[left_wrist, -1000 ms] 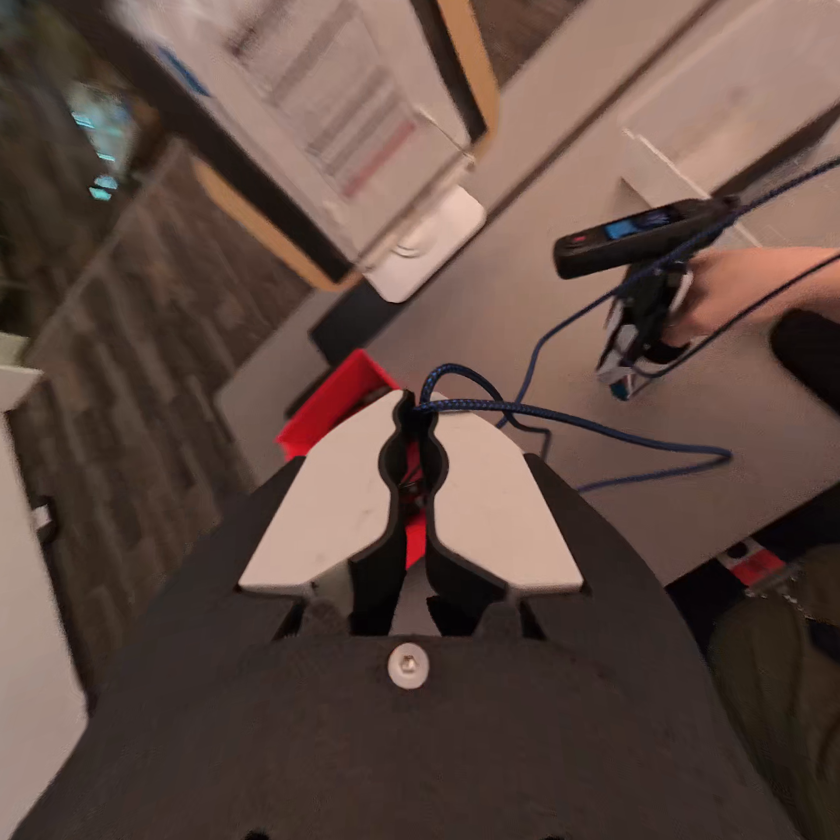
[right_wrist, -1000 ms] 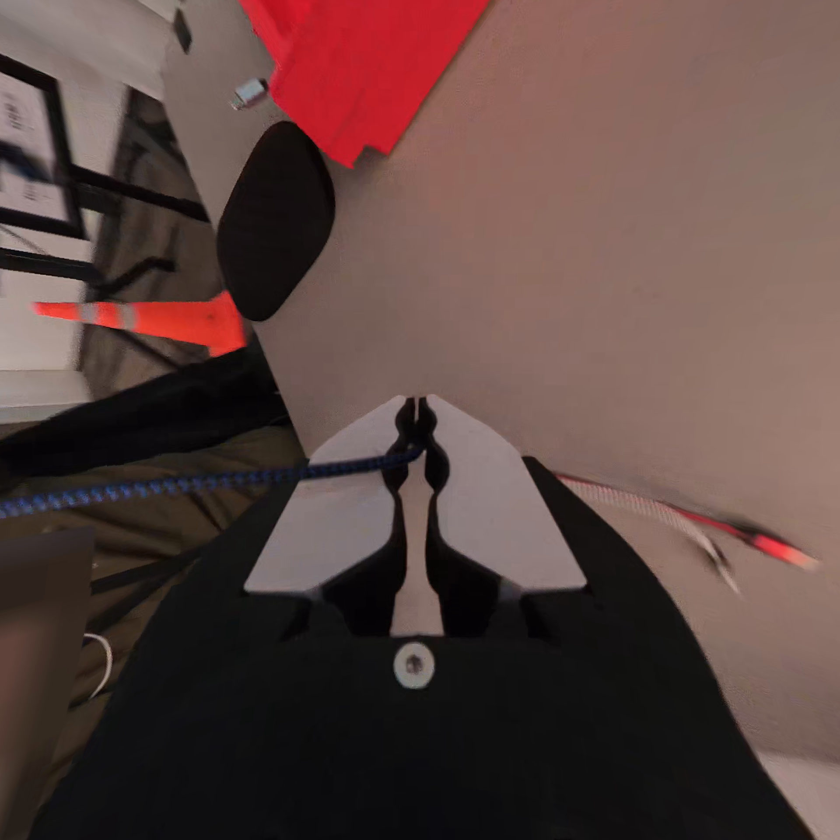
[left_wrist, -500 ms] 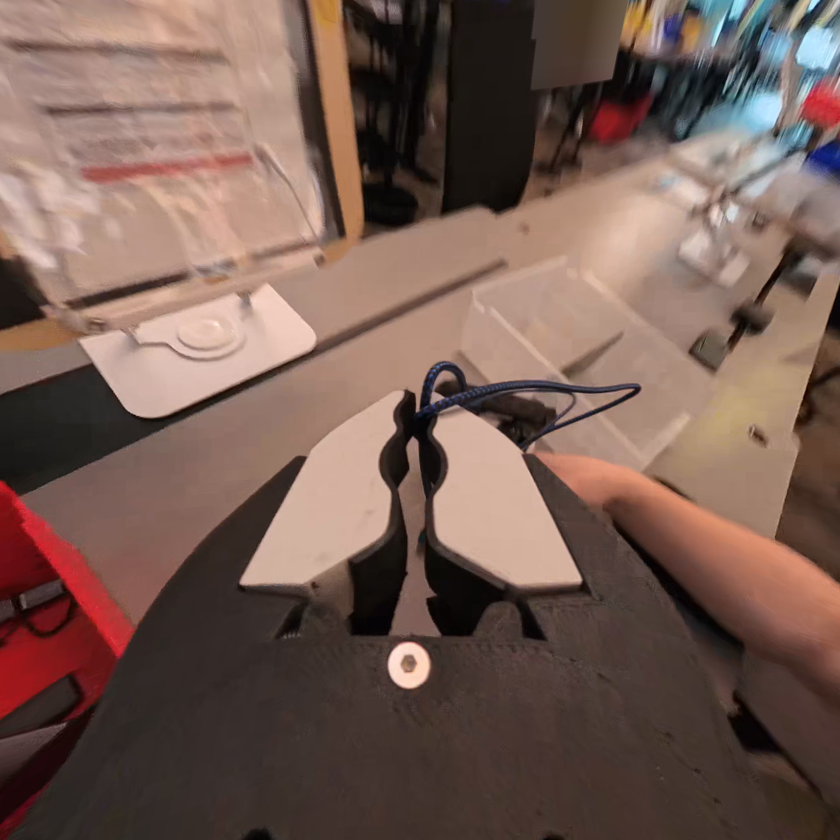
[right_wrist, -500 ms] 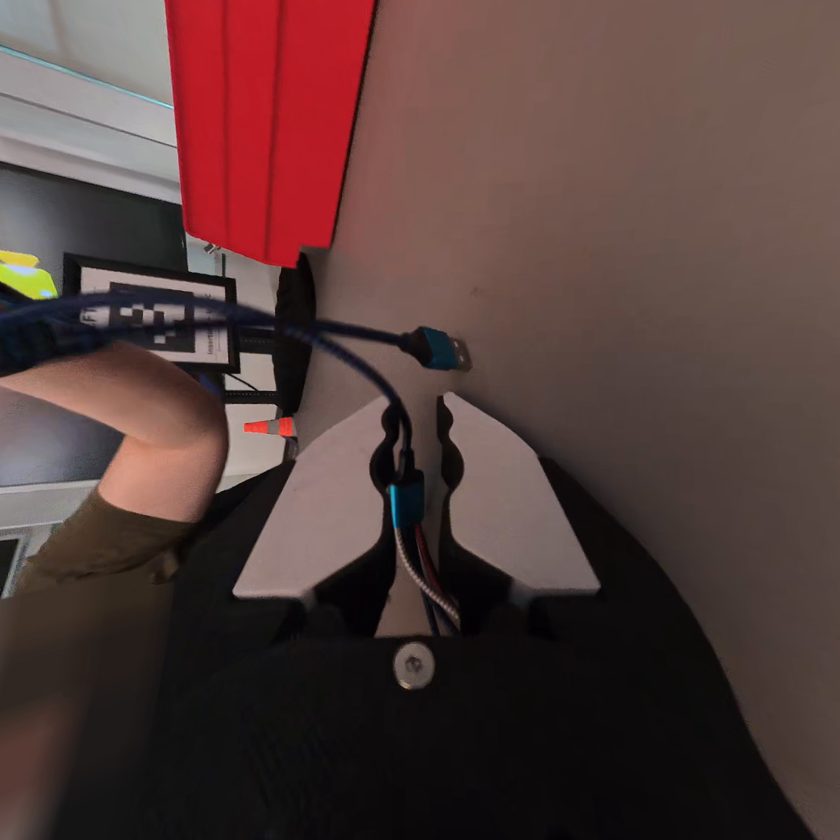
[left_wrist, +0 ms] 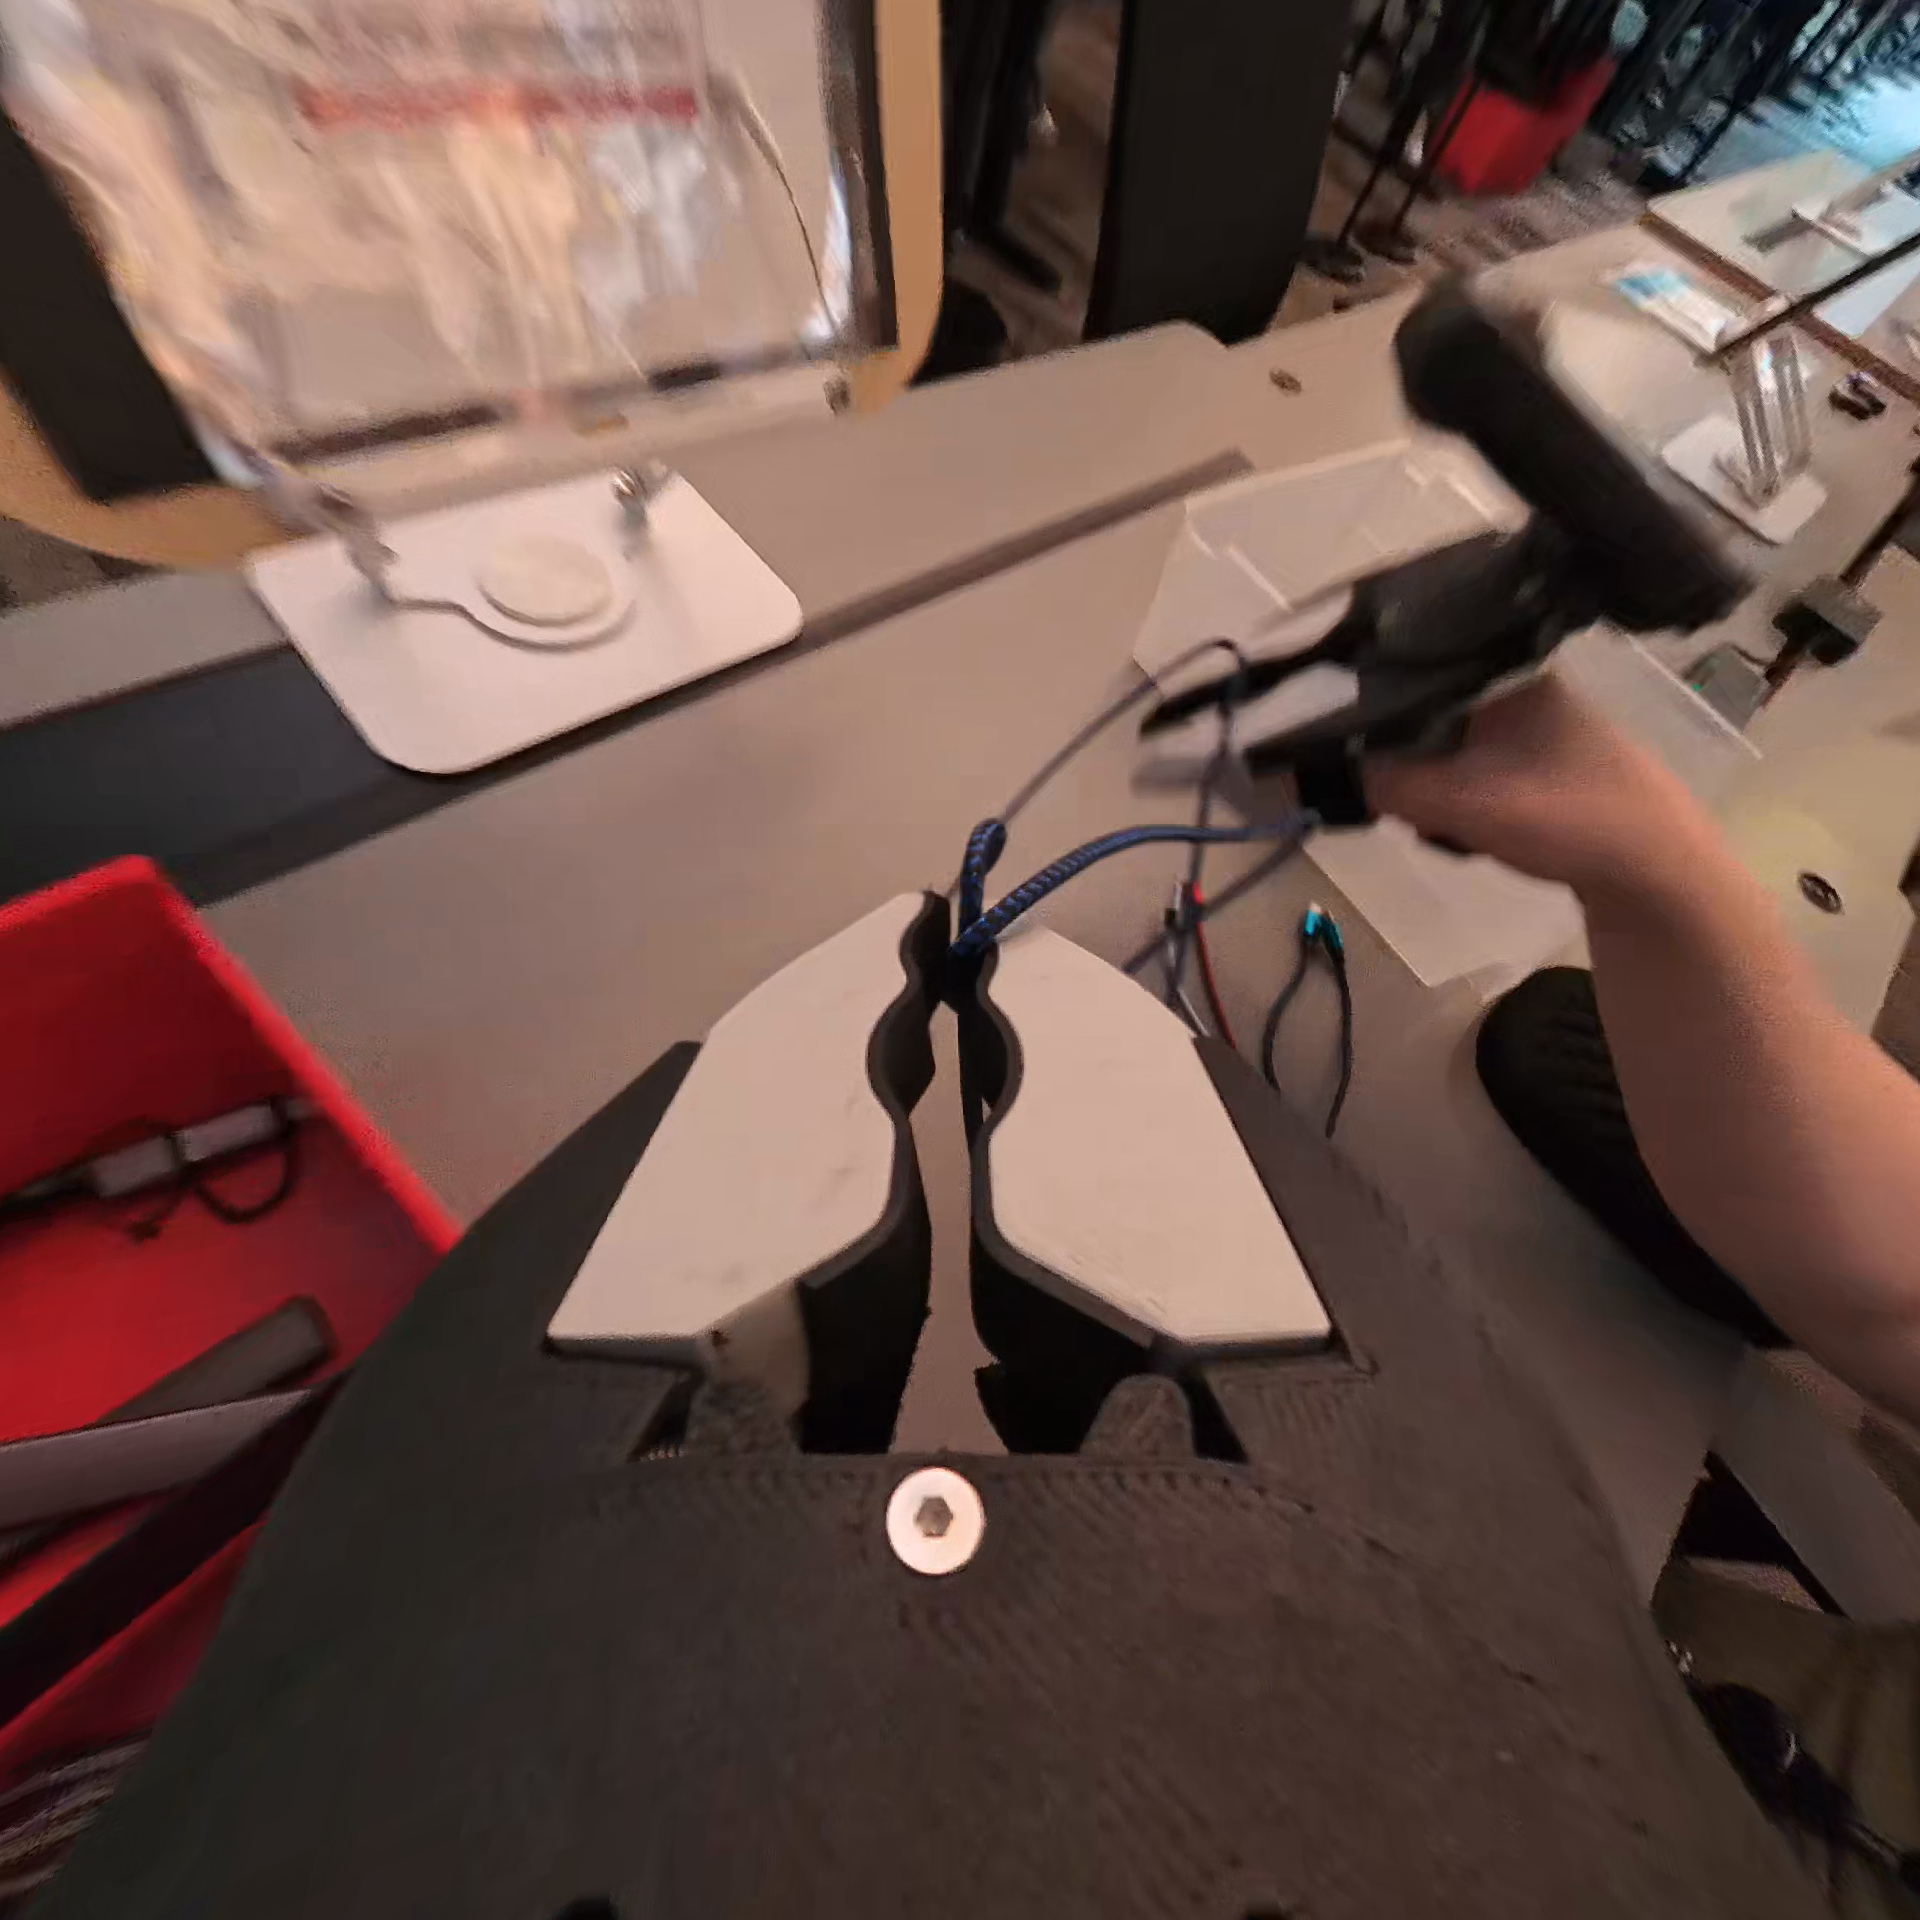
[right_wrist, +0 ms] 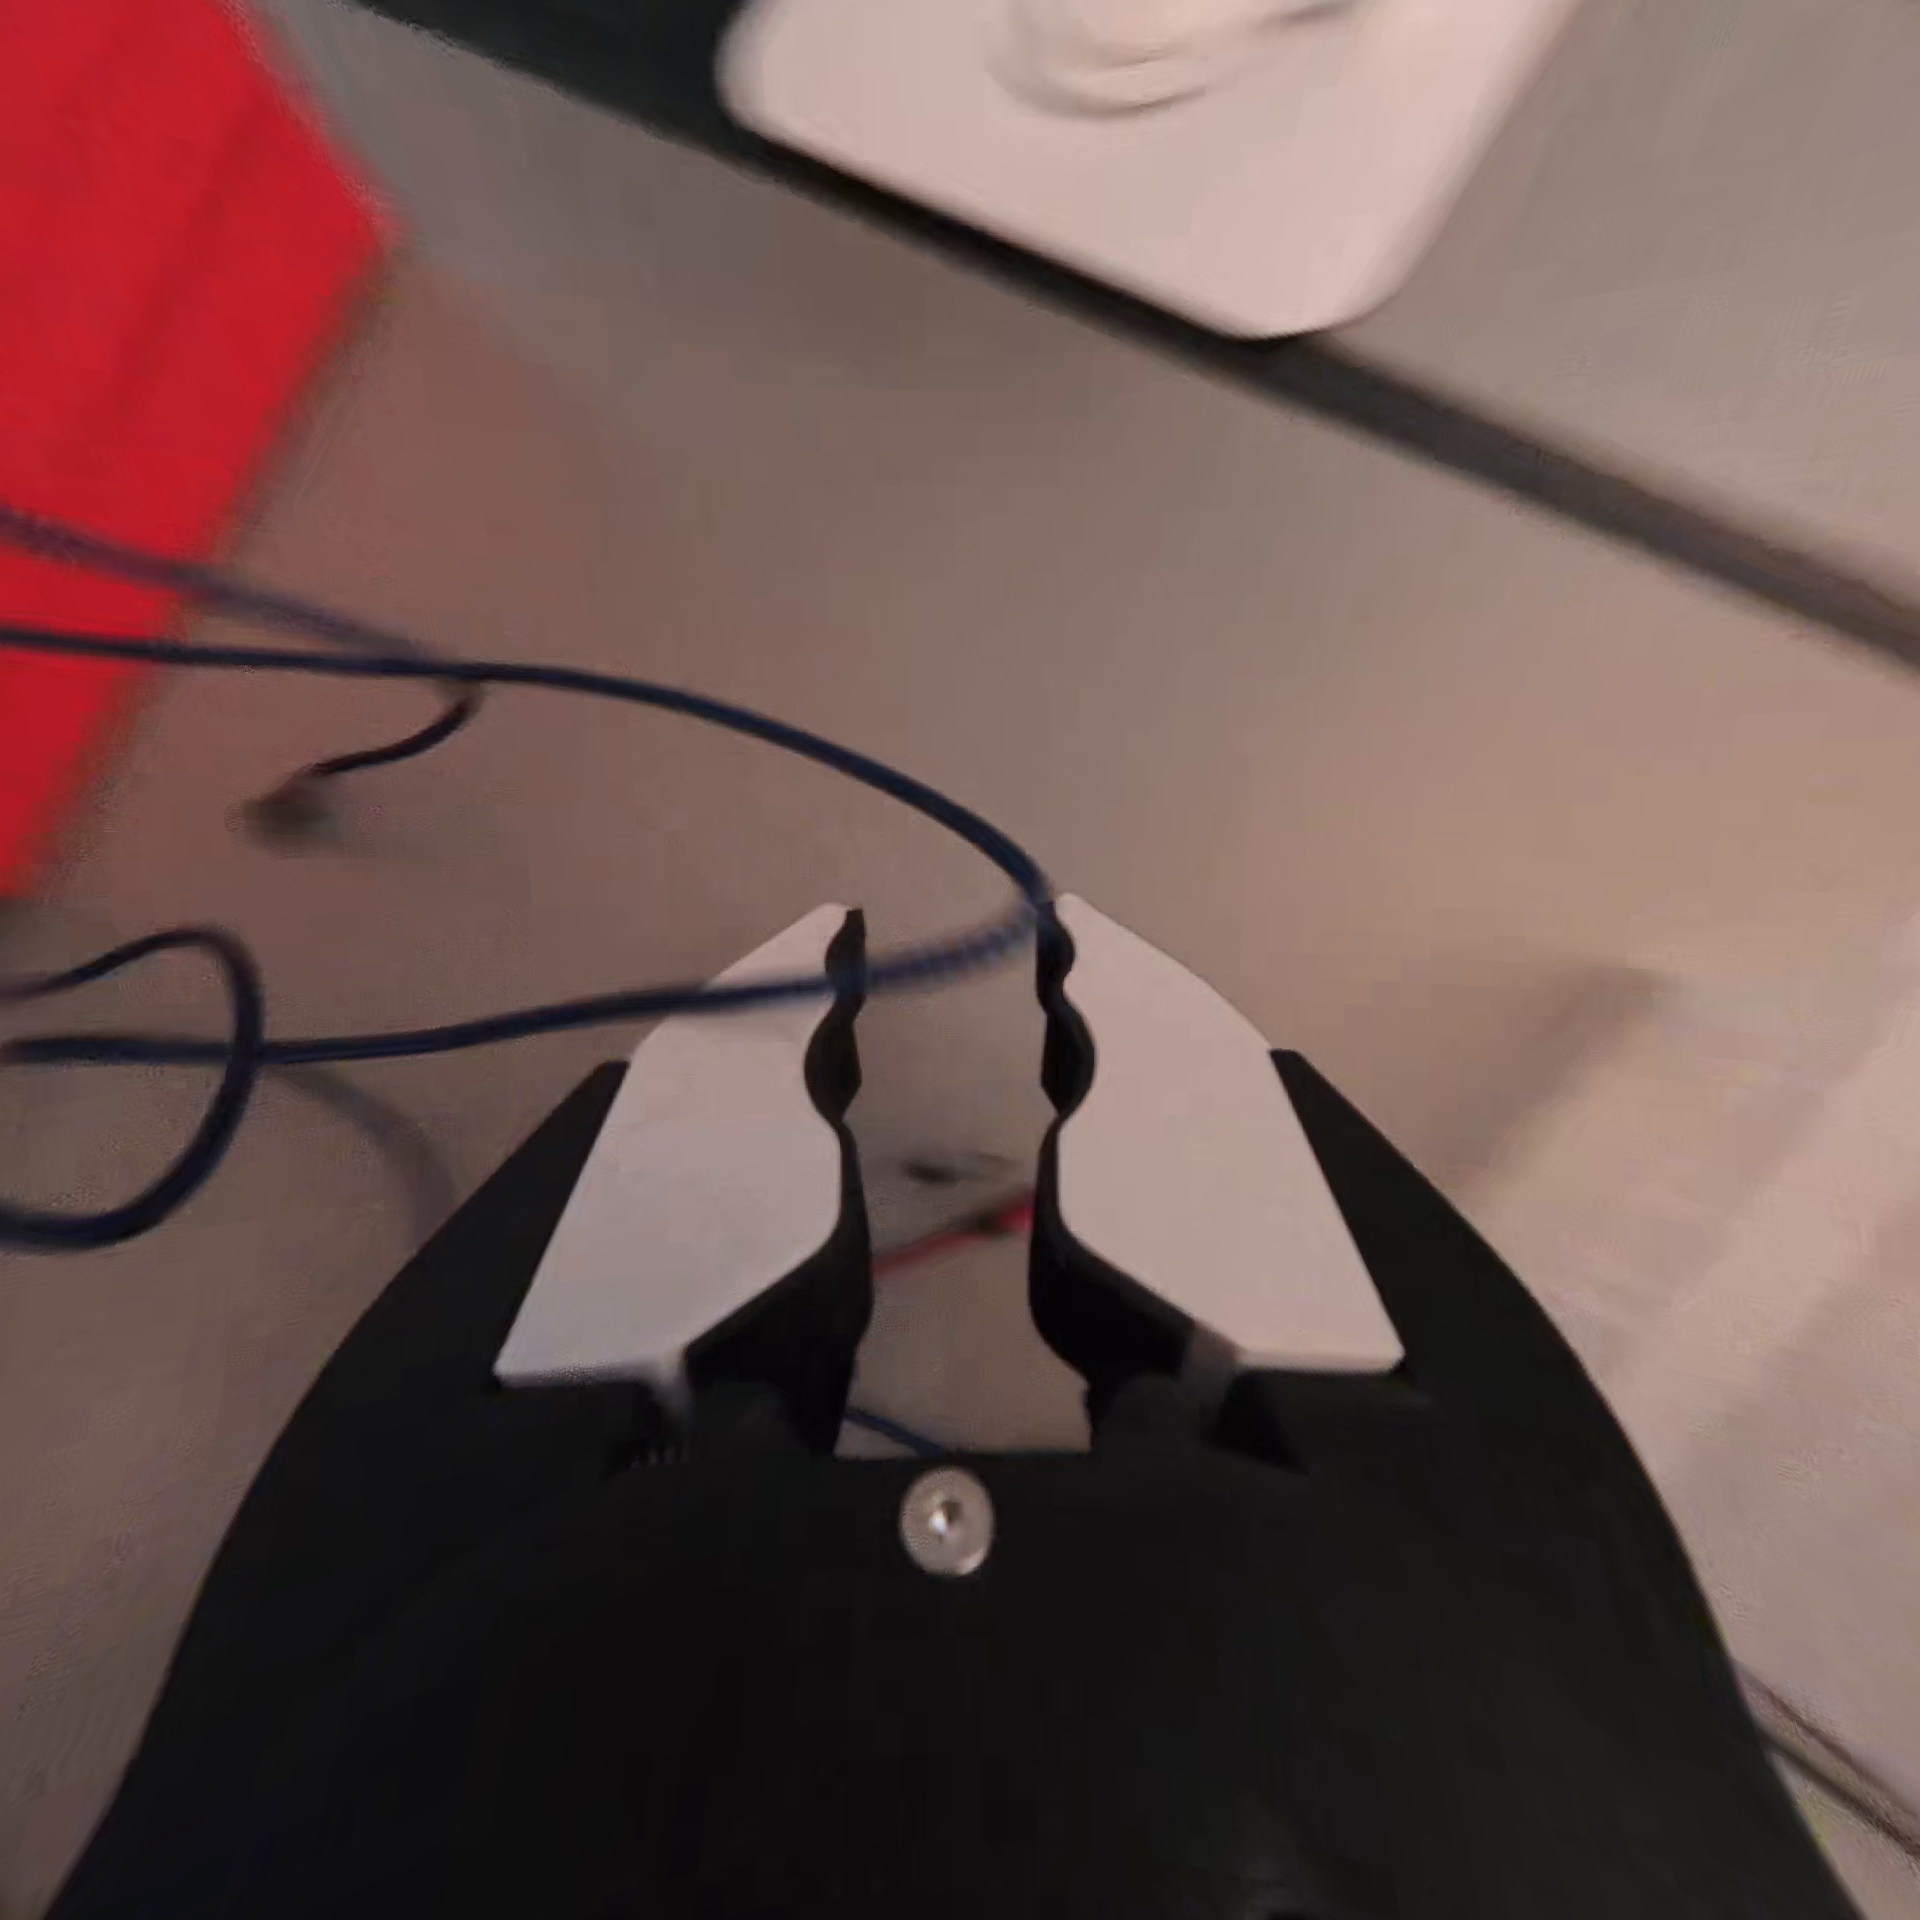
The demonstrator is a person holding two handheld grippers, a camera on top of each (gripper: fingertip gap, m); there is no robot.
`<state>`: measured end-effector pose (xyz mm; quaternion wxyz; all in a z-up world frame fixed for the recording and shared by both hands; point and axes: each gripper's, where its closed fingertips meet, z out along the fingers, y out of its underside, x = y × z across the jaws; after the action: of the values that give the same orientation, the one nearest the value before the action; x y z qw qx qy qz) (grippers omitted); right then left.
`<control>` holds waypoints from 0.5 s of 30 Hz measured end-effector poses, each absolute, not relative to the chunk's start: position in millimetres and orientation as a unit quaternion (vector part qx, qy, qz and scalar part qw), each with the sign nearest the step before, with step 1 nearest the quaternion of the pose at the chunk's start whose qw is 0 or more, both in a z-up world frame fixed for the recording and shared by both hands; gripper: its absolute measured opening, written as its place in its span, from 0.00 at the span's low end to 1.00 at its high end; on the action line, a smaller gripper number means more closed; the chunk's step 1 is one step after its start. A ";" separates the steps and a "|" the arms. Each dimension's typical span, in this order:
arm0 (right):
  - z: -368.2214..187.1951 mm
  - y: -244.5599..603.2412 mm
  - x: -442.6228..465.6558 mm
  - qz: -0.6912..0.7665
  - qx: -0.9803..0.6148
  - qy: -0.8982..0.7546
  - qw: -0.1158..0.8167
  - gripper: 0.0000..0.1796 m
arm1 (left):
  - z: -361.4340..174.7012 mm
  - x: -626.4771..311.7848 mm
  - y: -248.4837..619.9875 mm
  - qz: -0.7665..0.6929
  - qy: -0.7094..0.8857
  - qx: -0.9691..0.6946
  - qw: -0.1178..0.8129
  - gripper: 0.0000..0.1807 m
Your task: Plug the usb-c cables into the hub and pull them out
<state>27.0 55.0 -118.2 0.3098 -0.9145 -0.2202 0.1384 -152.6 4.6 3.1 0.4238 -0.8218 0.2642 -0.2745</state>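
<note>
My left gripper [left_wrist: 961, 940] is shut on a blue braided cable [left_wrist: 1049, 883] that loops out of its tips toward the right. The other gripper [left_wrist: 1226, 717] shows farther off at the right in a person's hand [left_wrist: 1538, 790], blurred, above the grey table [left_wrist: 623, 914]. A blue-tipped plug [left_wrist: 1322, 923] and a red and white cable [left_wrist: 1205, 977] lie on the table beyond my fingers. In the right wrist view, my right gripper [right_wrist: 951, 925] is open; the blue cable [right_wrist: 727, 717] arcs across in front and passes between its tips, not clamped. No hub can be made out.
A red bin [left_wrist: 135, 1091] with cables and grey devices stands at the left, also in the right wrist view [right_wrist: 156, 343]. A white stand base [left_wrist: 520, 613] holds a clear sign behind. A clear plastic tray [left_wrist: 1309, 540] sits at the back right. A black pad [left_wrist: 1569, 1122] lies under the arm.
My right gripper has opened and let go of the blue cable and swung to face the table. The left gripper keeps its hold and has turned right toward the other gripper.
</note>
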 end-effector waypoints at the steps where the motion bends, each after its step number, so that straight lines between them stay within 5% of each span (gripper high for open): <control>1: -106.5 65.8 56.7 0.047 -0.920 -0.210 0.329 0.18 | -9.0 -141.4 3.0 -0.282 0.269 -0.824 0.411 0.01; 3: -77.1 78.8 99.4 -0.065 -0.908 -0.192 0.366 0.19 | -34.2 -119.5 1.0 -0.291 0.273 -0.829 0.392 0.02; 8: -23.4 79.1 133.2 -0.045 -0.871 -0.145 0.467 0.21 | -92.5 -71.1 -3.3 -0.322 0.290 -0.836 0.337 0.00; 15: 13.7 59.6 110.8 0.041 -0.829 -0.185 0.526 0.22 | -126.4 -7.6 -47.4 -0.393 0.364 -0.806 0.253 0.22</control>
<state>110.8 59.6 13.7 0.5261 -0.8290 -0.1852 0.0408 -7.6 -47.4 -126.4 0.2531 -0.8057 0.3636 -0.3932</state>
